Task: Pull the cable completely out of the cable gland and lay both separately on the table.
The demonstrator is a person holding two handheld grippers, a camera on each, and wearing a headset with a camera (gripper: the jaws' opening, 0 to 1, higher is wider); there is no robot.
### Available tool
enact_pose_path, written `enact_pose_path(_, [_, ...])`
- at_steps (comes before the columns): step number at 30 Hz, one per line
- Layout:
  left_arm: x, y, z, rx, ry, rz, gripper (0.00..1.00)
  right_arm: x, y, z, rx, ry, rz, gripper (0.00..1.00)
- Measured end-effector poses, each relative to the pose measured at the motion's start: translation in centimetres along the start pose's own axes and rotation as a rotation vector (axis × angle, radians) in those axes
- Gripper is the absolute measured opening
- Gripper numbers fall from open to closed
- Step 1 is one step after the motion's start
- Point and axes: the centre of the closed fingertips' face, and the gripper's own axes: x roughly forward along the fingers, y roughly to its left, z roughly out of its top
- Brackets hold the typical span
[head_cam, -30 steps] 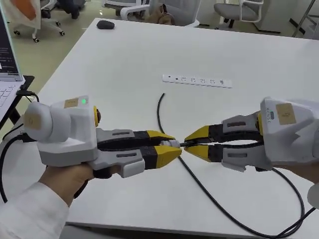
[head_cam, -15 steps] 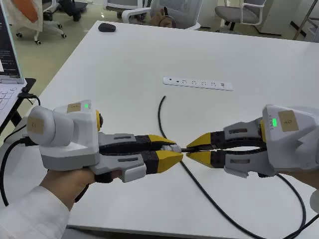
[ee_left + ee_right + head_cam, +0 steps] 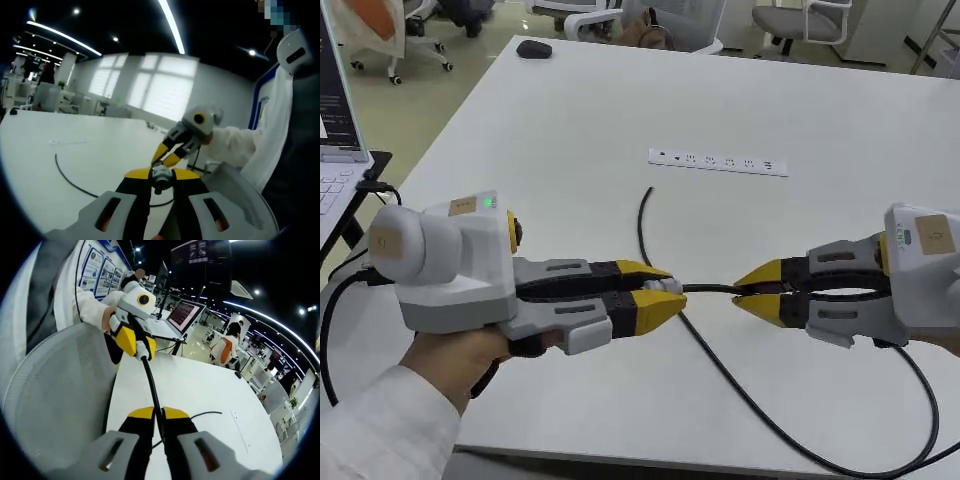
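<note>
A small white cable gland [image 3: 667, 288] is pinched between the yellow tips of my left gripper [image 3: 665, 296], held above the table on the left. It also shows at my left gripper [image 3: 161, 176] as a grey cable gland [image 3: 161, 174]. A black cable [image 3: 708, 289] runs taut from the gland to my right gripper [image 3: 748, 290], which is shut on it. The cable [image 3: 151, 382] stretches from my right gripper [image 3: 159, 416] to the other gripper's tips. Its far end [image 3: 642, 215] lies curved on the white table [image 3: 570, 130].
A white power strip [image 3: 718, 162] lies mid-table beyond the cable. A black mouse [image 3: 531, 49] sits at the far left corner. A laptop [image 3: 335, 130] stands off the left edge. Office chairs stand behind the table. More cable loops near the front right edge [image 3: 880, 455].
My right gripper has drawn away to the right, so a longer stretch of black cable now shows between the two grippers. The left gripper holds its place.
</note>
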Motion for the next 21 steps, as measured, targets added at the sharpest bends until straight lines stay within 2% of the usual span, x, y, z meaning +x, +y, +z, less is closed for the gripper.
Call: enact_pose_path(21, [0.0, 0.2, -0.2, 0.002, 0.007, 0.008, 0.17, -1.7, -1.2, -3.7, 0.067, 0.049, -0.038, 0.04])
